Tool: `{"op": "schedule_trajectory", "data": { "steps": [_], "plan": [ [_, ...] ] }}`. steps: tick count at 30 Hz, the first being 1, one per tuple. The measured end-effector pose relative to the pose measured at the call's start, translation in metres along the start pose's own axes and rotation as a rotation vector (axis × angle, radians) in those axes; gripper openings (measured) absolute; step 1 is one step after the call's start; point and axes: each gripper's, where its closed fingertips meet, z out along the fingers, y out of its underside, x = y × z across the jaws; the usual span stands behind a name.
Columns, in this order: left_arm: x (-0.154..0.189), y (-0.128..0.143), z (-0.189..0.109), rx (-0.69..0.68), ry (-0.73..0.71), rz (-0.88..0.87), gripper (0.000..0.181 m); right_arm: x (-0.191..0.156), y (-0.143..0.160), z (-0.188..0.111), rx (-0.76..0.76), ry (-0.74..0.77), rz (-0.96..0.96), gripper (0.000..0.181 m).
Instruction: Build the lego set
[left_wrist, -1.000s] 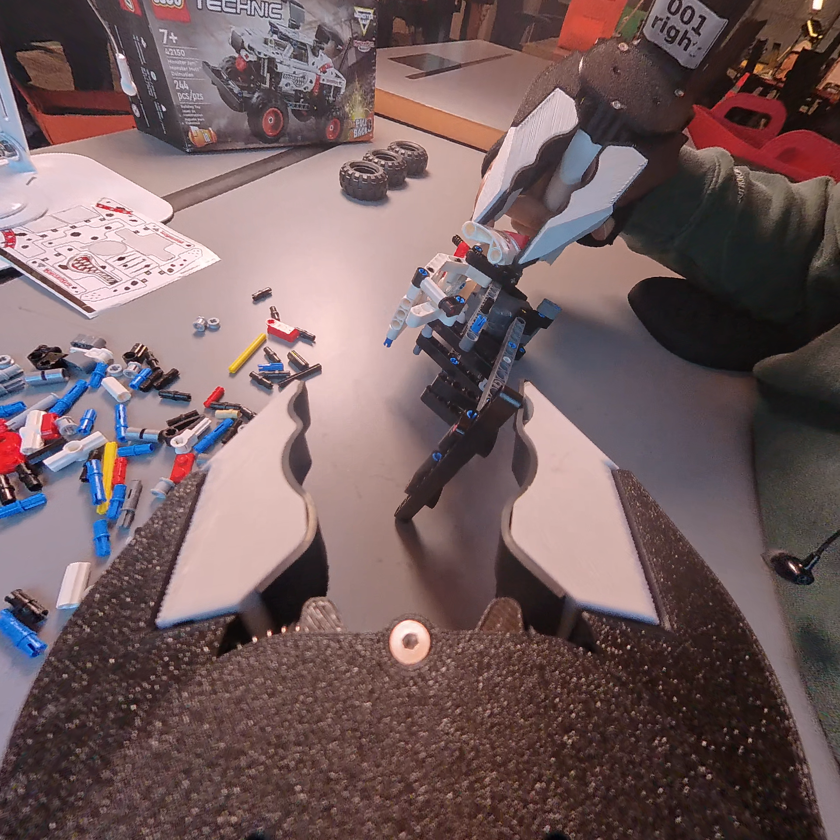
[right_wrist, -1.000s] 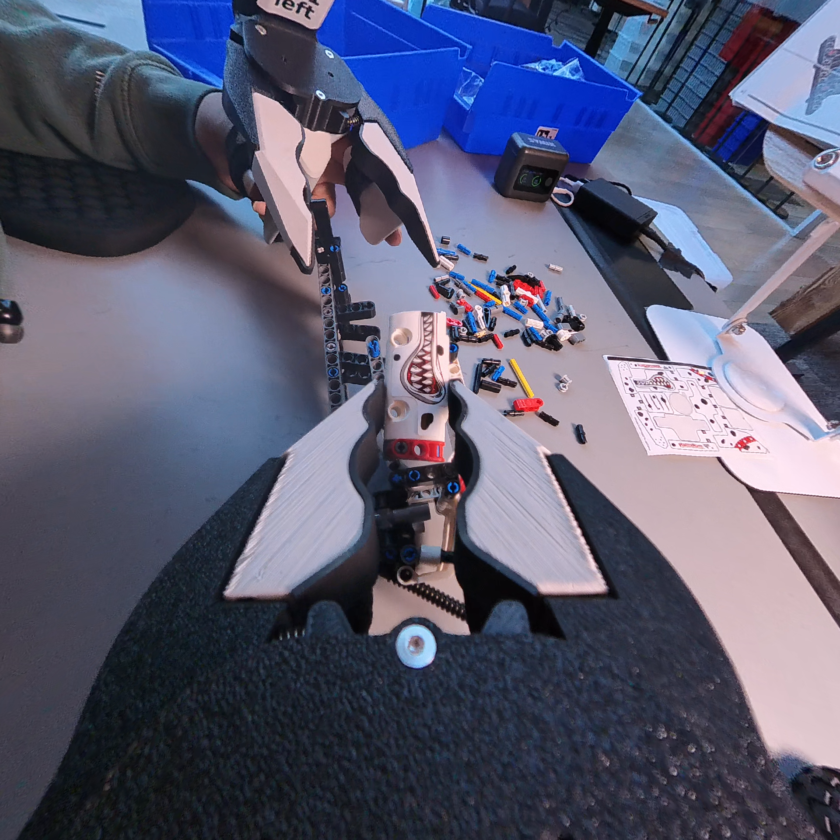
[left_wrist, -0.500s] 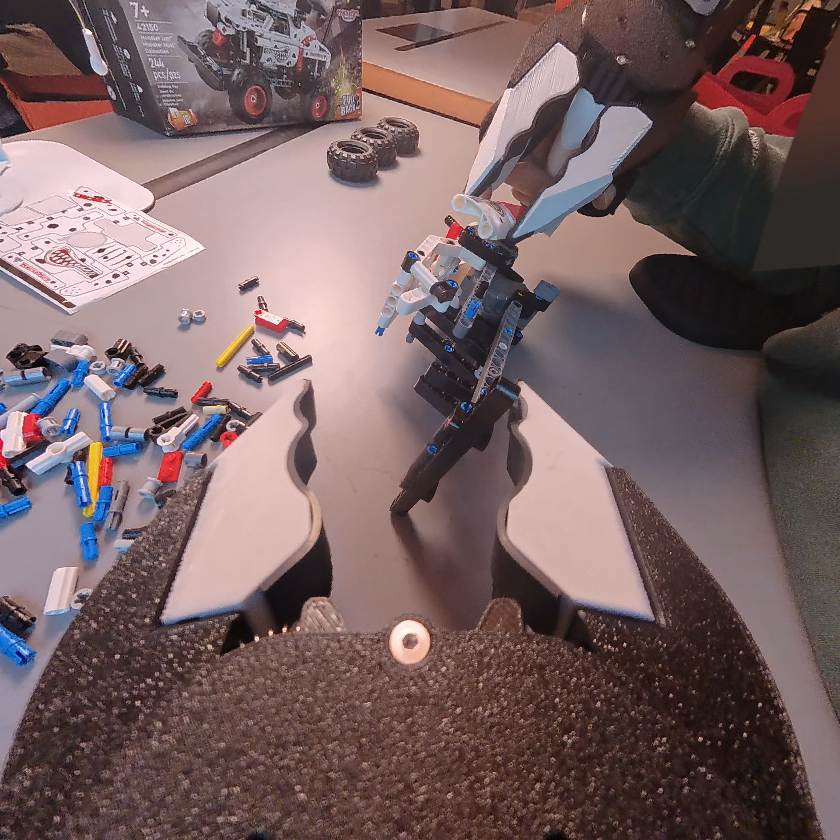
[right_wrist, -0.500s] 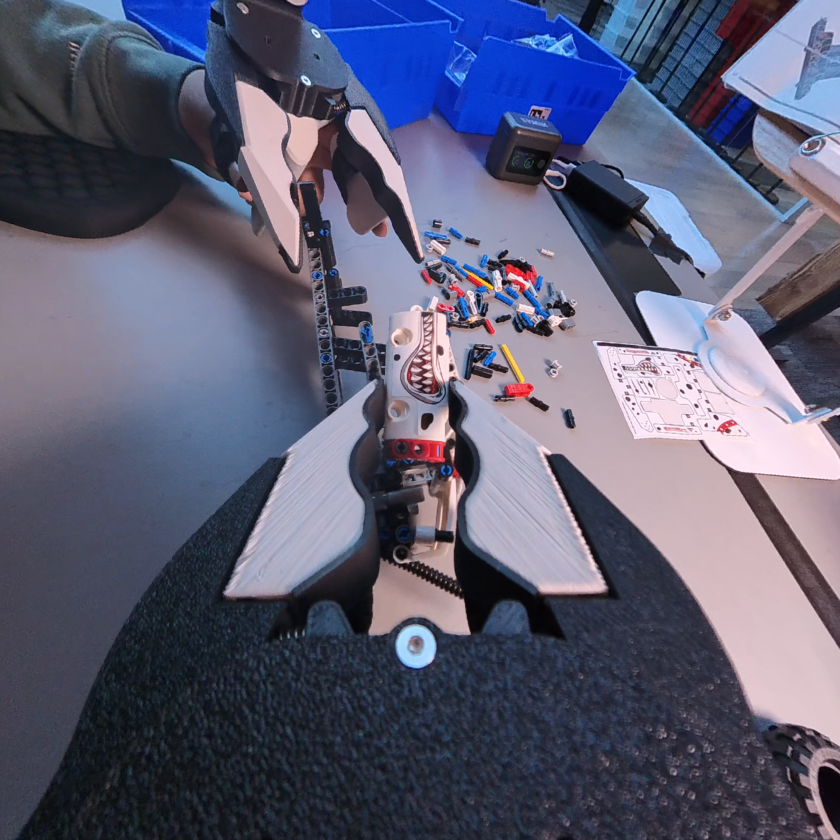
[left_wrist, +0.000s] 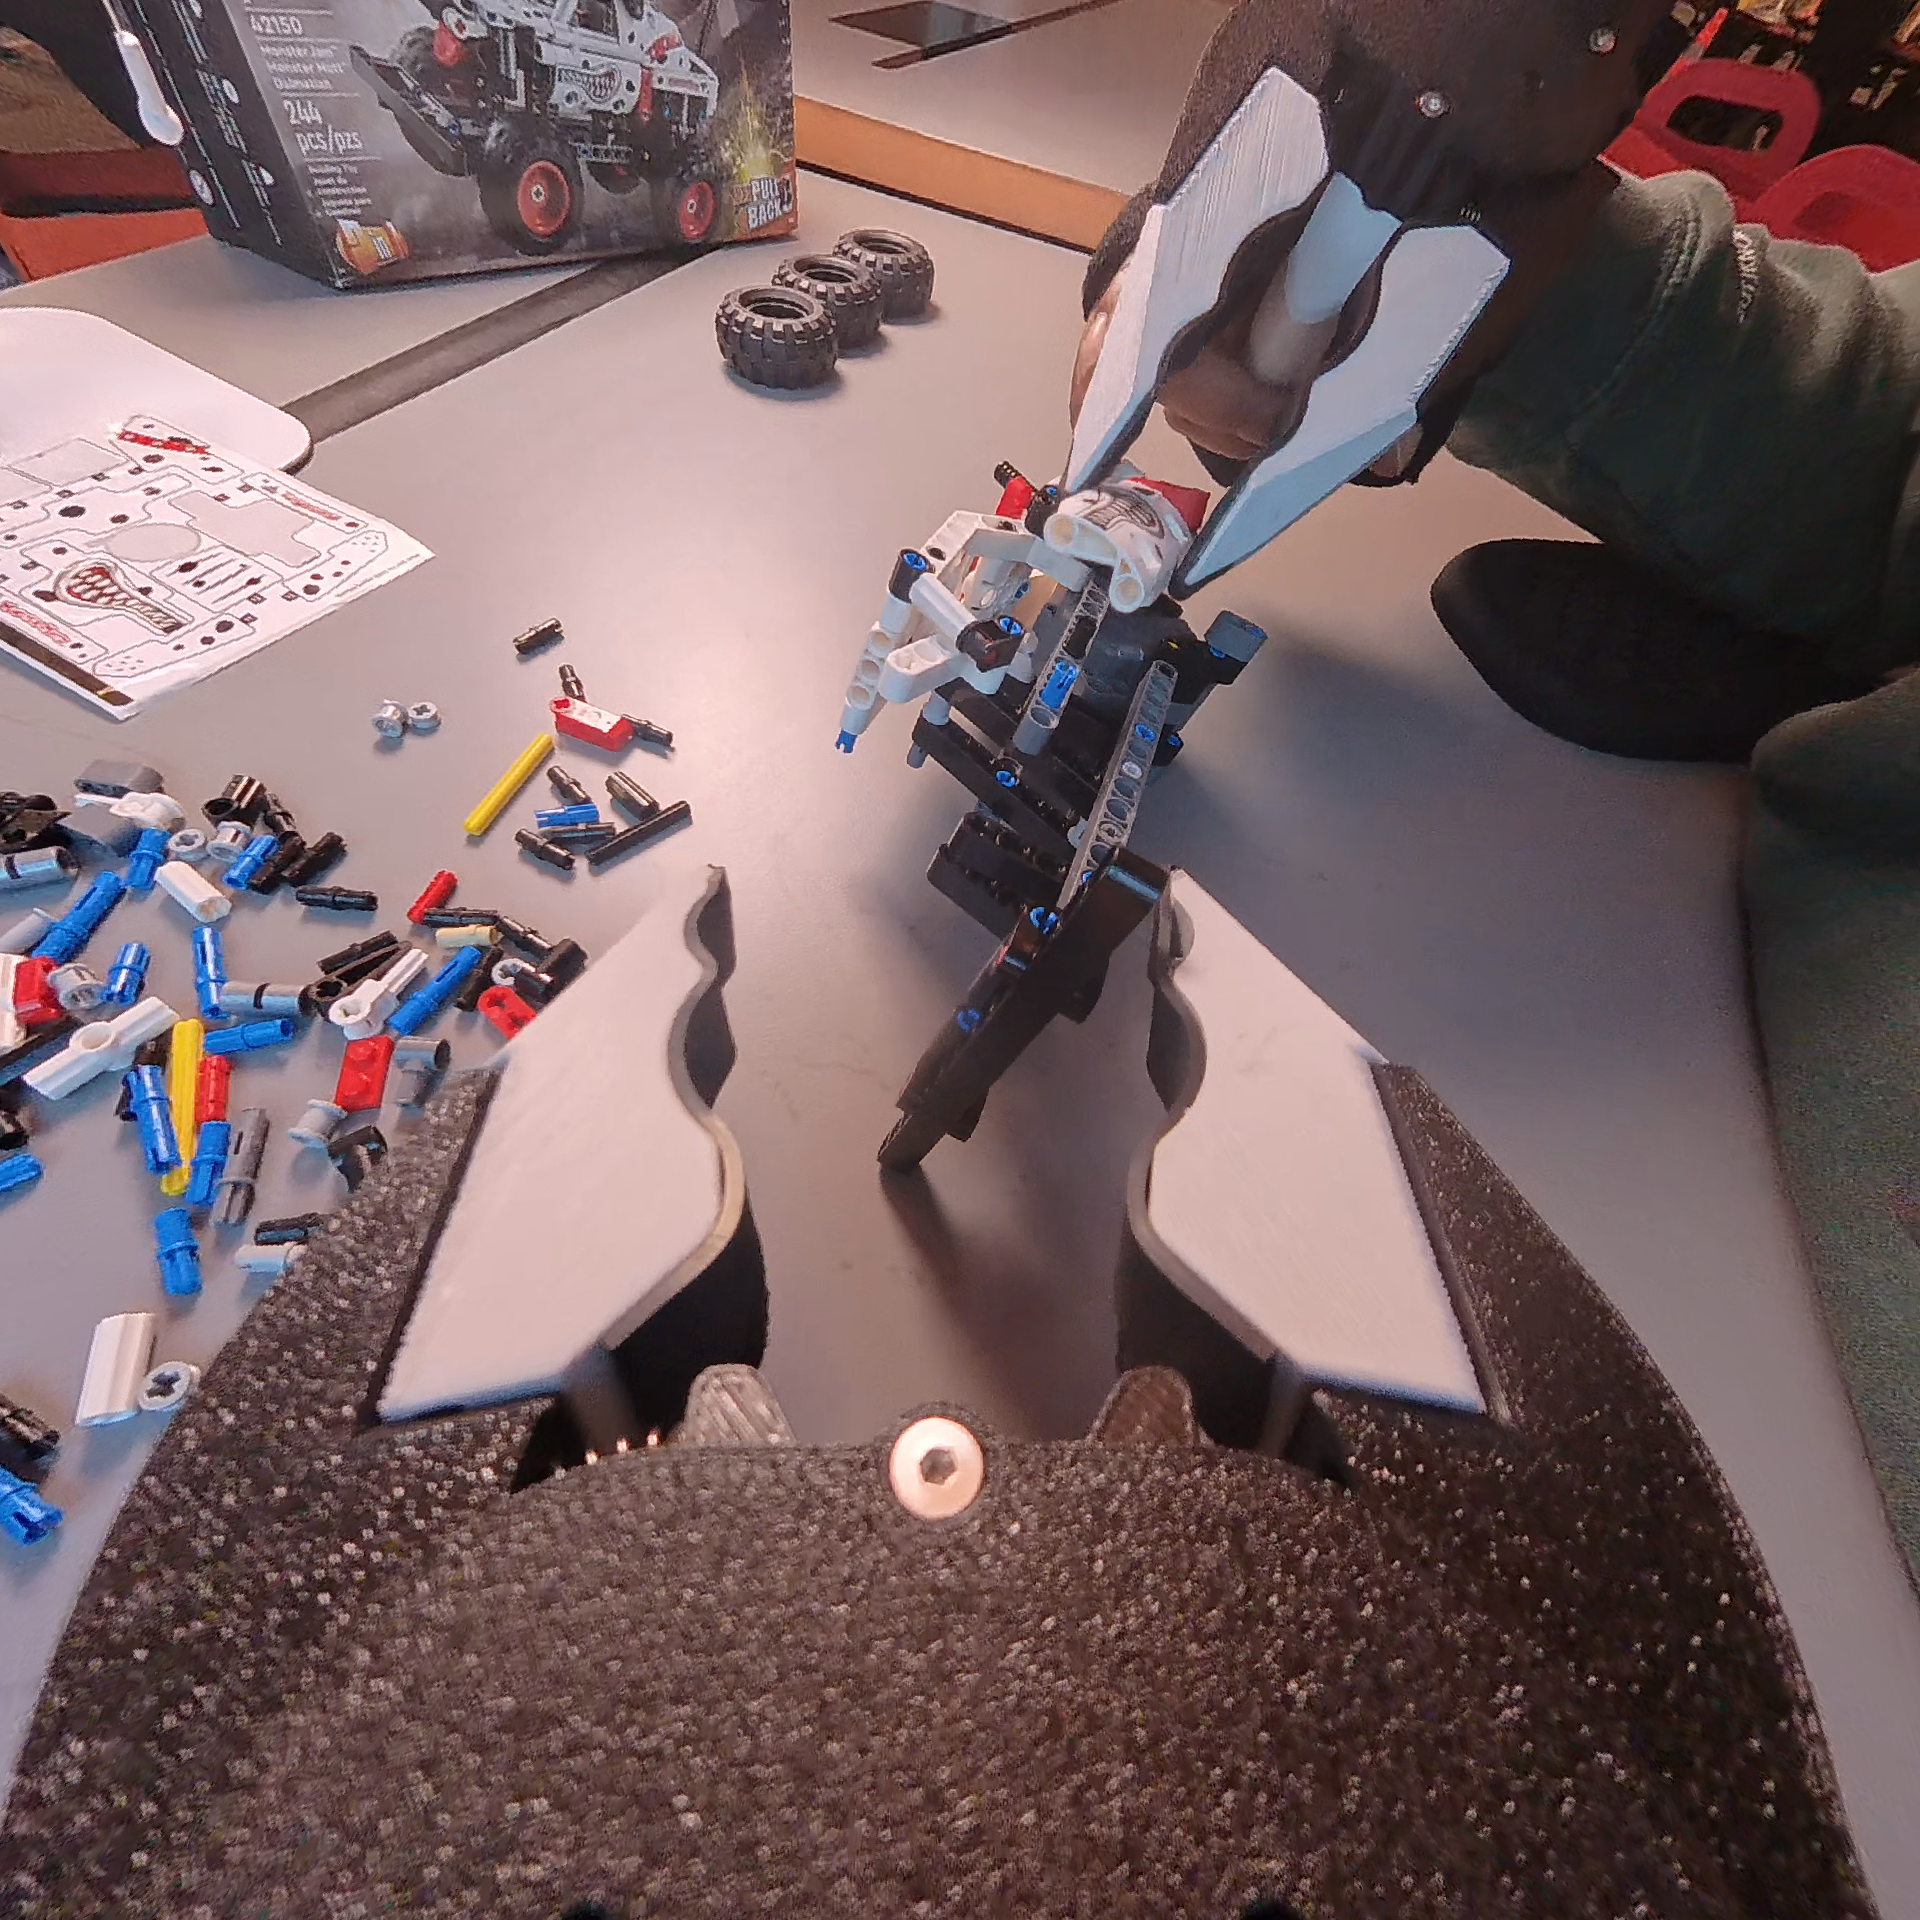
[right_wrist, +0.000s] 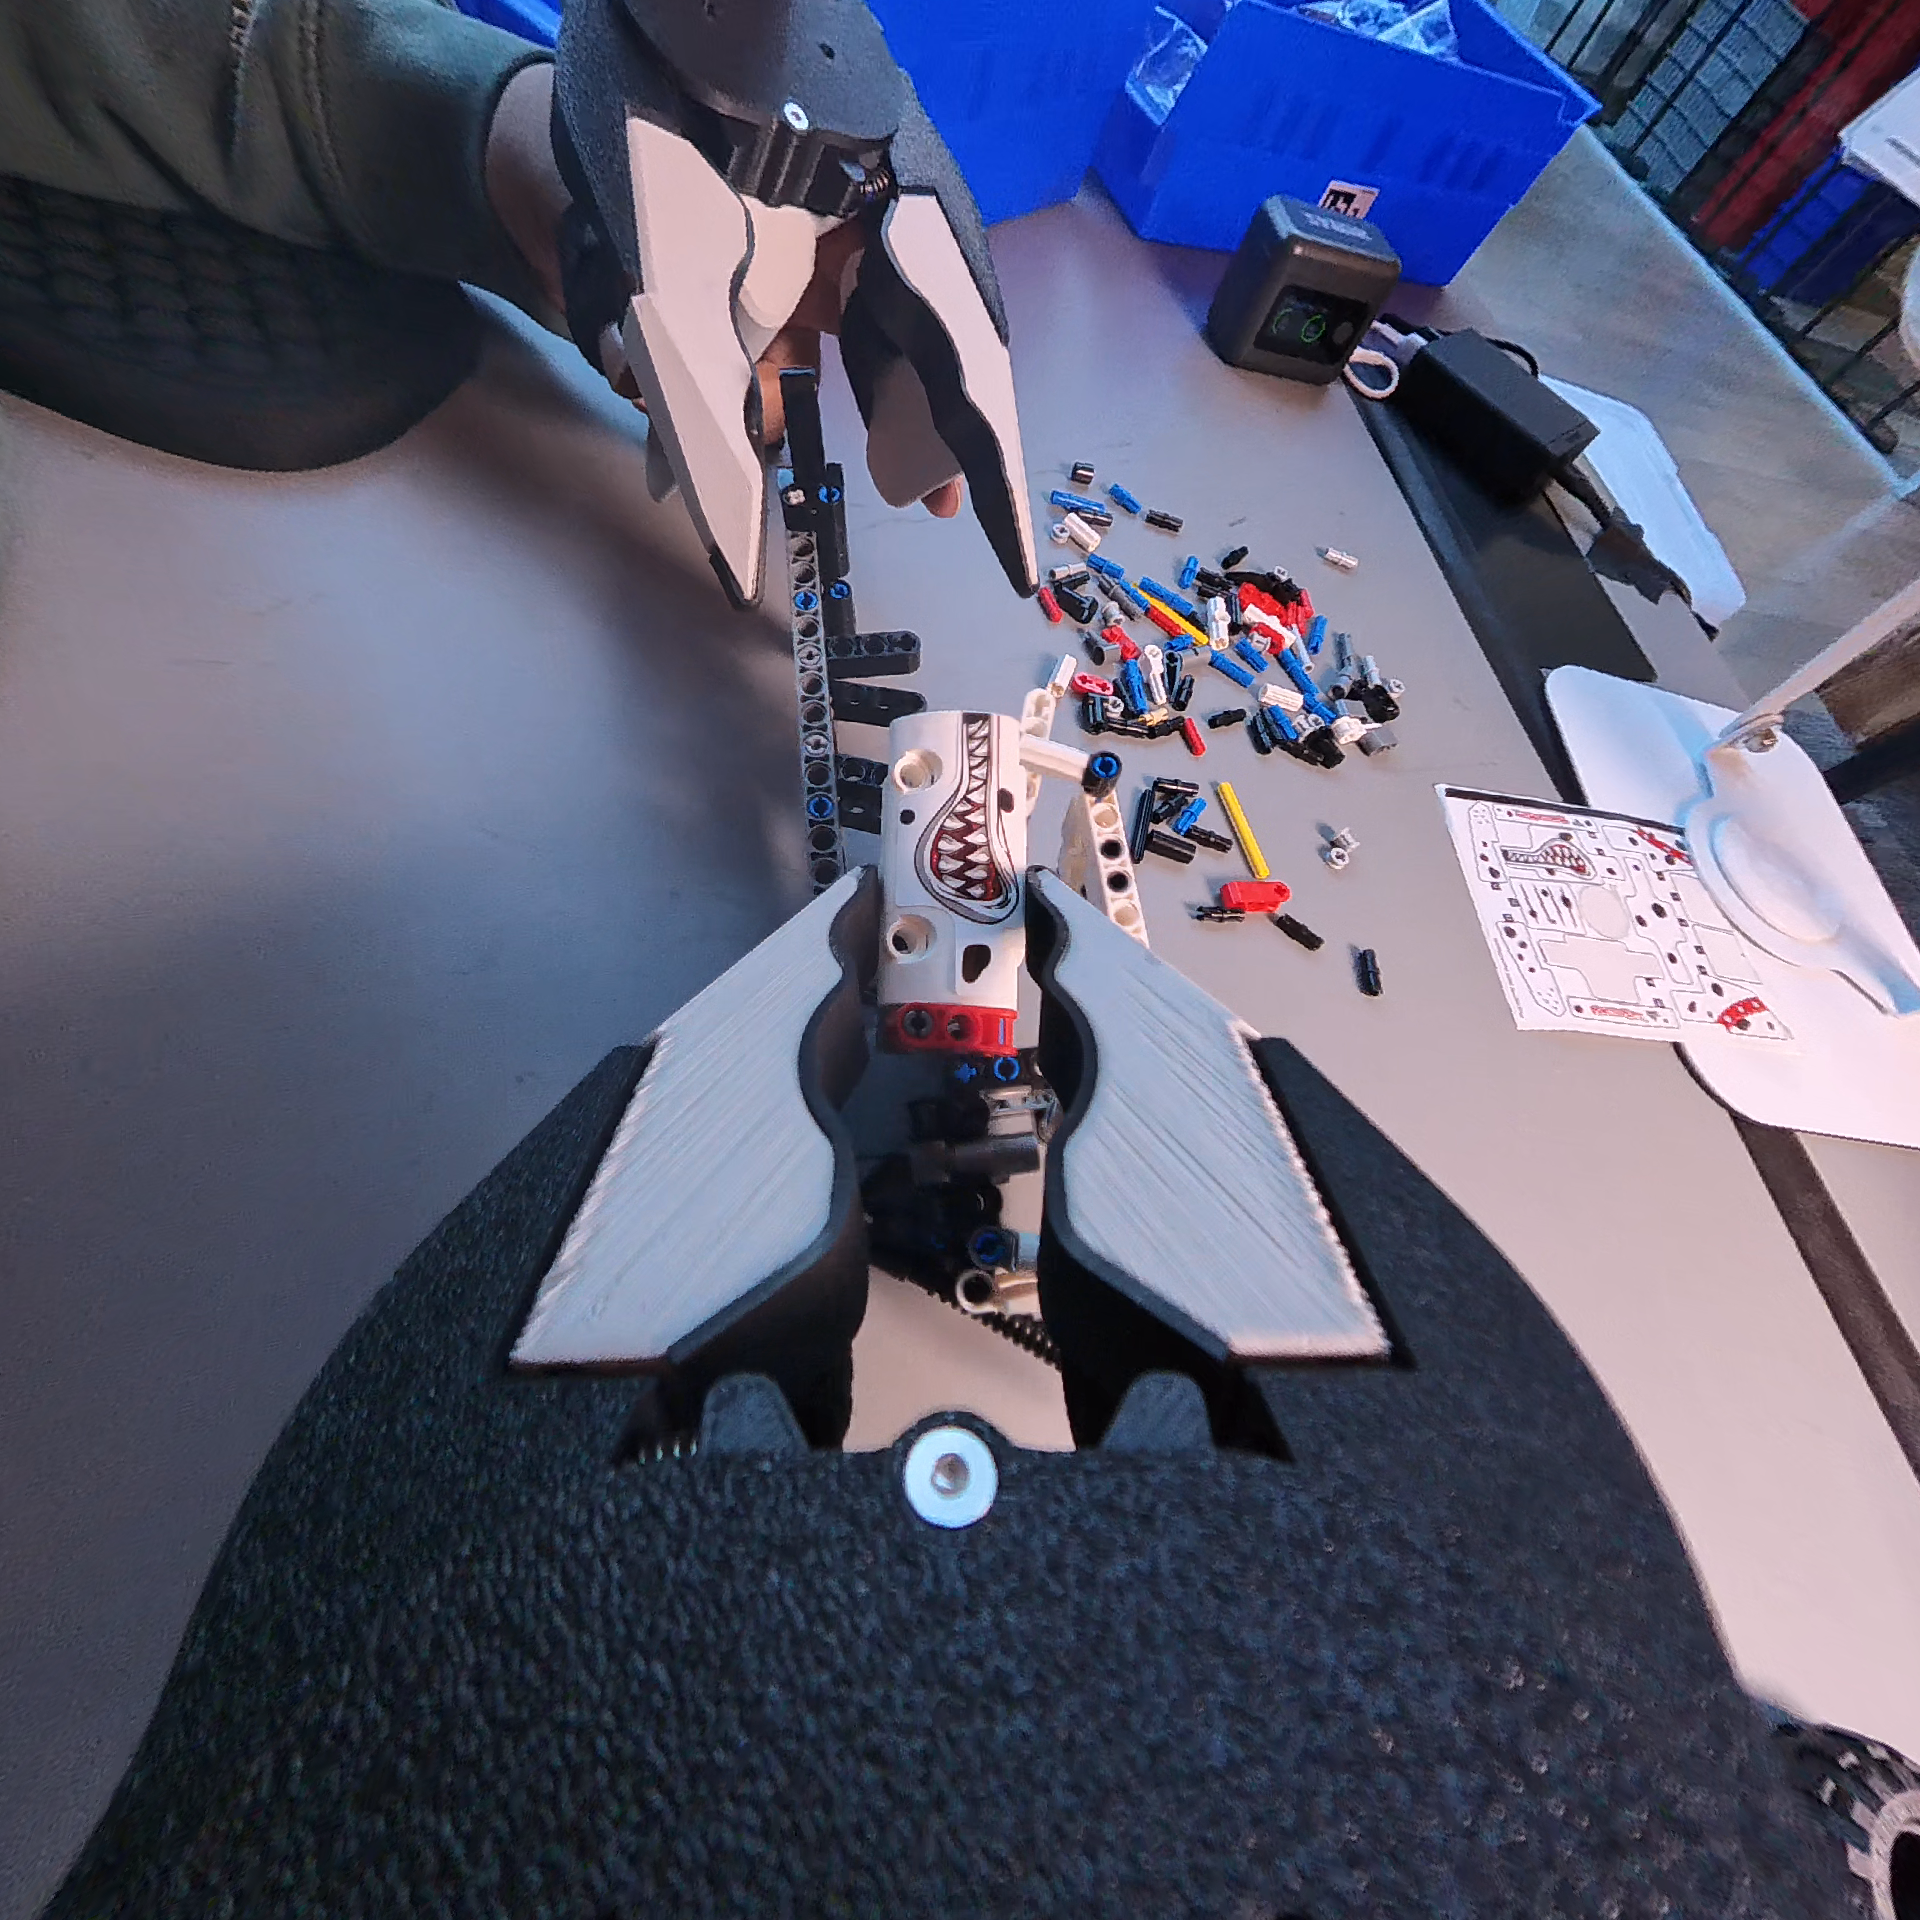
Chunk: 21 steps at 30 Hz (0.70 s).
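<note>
Jaws of right gripper (right_wrist: 945, 914) clamp the lego model (right_wrist: 951, 842); blue bins' (right_wrist: 1340, 114) contents seem bagged

L gripper (left_wrist: 940, 914) is held low w/ fingers spread wide apart, its right finger (left_wrist: 1288, 1132) close beside the model. R gripper (right_wrist: 948, 883) is angled down from the far side, fingers clamped on the model's white front end. Green sleeves are seen behind both.

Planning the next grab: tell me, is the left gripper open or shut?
Open: left gripper fingers spread wide, the black frame standing between them.
</note>
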Motion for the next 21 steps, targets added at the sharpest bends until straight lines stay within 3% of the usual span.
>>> {"op": "schedule_trajectory", "data": {
  "steps": [21],
  "plan": [
    [-0.0002, -0.0003, -0.0004, -0.001, -0.004, 0.003, 0.079, -0.0021, -0.0002, 0.0047, -0.012, -0.005, -0.014, 0.027]
  ]
}}
